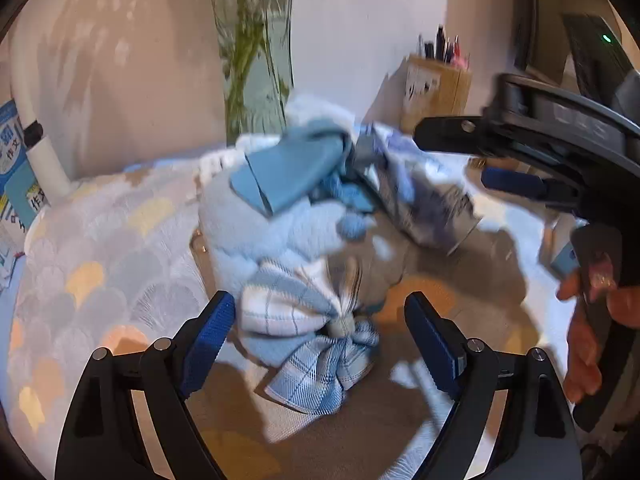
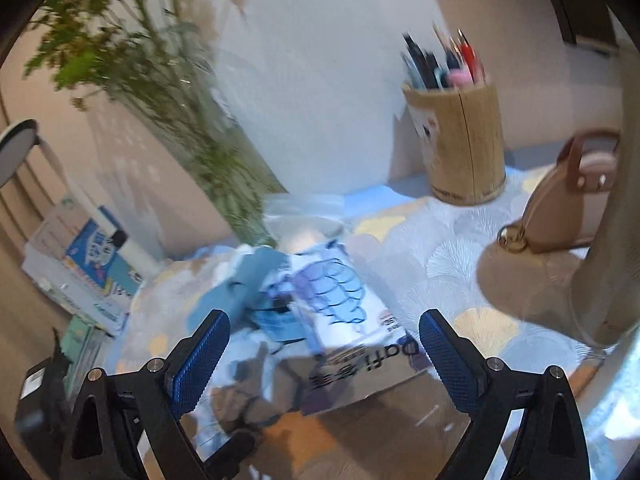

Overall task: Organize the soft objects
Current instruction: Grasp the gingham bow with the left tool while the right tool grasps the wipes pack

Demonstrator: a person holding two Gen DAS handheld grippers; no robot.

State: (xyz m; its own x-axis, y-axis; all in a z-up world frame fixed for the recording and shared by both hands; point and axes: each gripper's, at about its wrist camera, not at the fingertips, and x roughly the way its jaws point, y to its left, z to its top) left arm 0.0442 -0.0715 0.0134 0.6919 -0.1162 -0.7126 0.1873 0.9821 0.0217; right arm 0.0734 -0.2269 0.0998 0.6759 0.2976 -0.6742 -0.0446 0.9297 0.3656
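Note:
A heap of soft things lies on the fan-patterned tablecloth (image 1: 92, 248): a fluffy pale blue plush (image 1: 256, 236), a blue felt piece (image 1: 288, 176) on top of it, and a blue-and-white plaid cloth tied like a bow (image 1: 308, 336). My left gripper (image 1: 320, 336) is open, and the plaid bow lies between its blue pads without touching them. My right gripper (image 2: 328, 360) is open too, hovering over a white plastic packet (image 2: 344, 312) beside the blue felt piece (image 2: 248, 280). In the left wrist view the right gripper (image 1: 460, 156) reaches in from the right above that packet (image 1: 424, 204).
A glass vase of green stems (image 2: 180, 128) stands behind the heap. A wooden pen holder (image 2: 464, 136) sits at the back right, and a brown handbag (image 2: 568, 208) to its right. Books (image 2: 88, 272) are stacked at the left. A hand (image 1: 584, 320) holds the right gripper's handle.

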